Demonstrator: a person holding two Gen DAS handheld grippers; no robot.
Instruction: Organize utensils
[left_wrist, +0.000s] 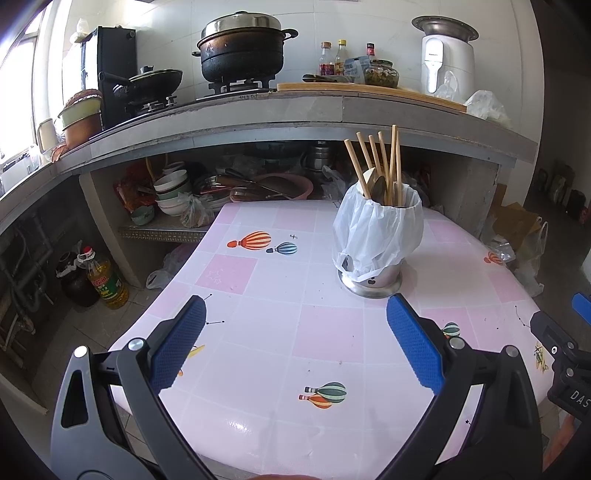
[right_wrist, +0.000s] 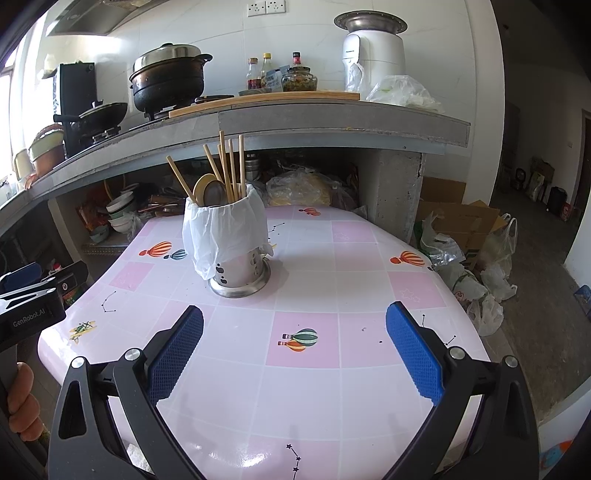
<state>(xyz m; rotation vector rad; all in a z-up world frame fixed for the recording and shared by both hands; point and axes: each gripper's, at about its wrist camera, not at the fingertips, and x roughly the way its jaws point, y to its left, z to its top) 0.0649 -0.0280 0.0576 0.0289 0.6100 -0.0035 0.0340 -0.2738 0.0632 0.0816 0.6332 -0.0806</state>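
Note:
A steel utensil holder wrapped in a white plastic bag stands on the pink tiled table. Several wooden chopsticks and spoons stick up out of it. My left gripper hovers open over the table's near edge, short of the holder, nothing between its blue pads. My right gripper is likewise open and empty, with the holder ahead to its left. In each wrist view the other gripper shows at the frame's edge.
A concrete kitchen counter with a black pot, wok, bottles and a white appliance runs behind the table. Bowls and pans fill the shelf beneath. An oil bottle stands on the floor left; bags and cardboard lie right.

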